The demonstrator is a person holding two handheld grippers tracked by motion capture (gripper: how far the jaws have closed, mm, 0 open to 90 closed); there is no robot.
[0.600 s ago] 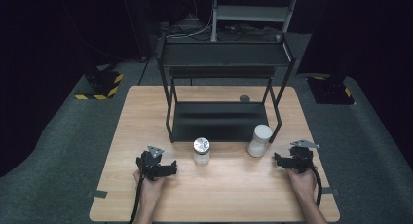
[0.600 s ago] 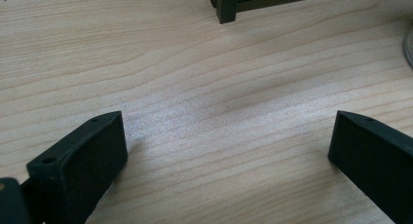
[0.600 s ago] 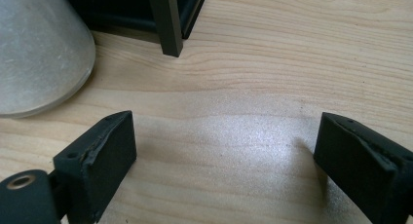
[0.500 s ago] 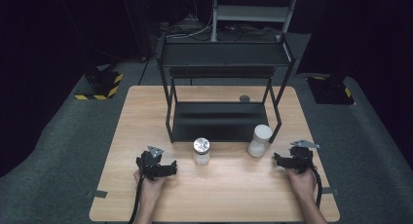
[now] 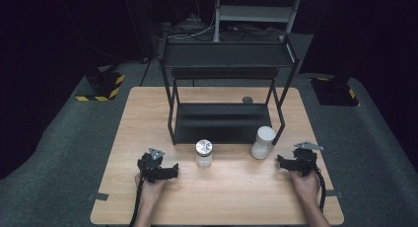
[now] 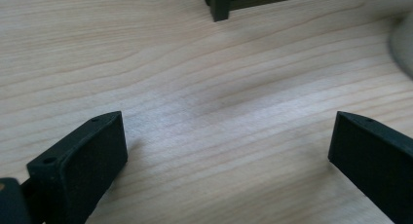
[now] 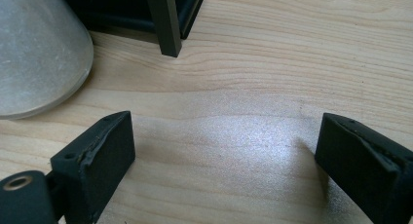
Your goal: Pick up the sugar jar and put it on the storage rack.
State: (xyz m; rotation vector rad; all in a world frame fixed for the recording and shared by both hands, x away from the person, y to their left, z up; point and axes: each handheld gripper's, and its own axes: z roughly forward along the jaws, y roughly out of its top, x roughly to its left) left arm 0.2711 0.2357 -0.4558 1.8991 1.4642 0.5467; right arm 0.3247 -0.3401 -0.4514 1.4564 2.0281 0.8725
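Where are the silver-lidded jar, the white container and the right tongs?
silver-lidded jar (image 5: pixel 203 147), high view, on its shiny lid.
white container (image 5: pixel 265 134), high view, on its flat top.
right tongs (image 7: pixel 225 148), right gripper view, midway between the open tips.

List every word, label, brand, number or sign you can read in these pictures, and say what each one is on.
None: no readable text stands on anything here.
Jar with the metal lid: no label to be seen.
White frosted container: plain, no print.
Black shelf rack: no marking.
Yellow-and-black striped bases on the floor: a warning pattern, no words.
Small dark disc on the wooden table: too small to tell.
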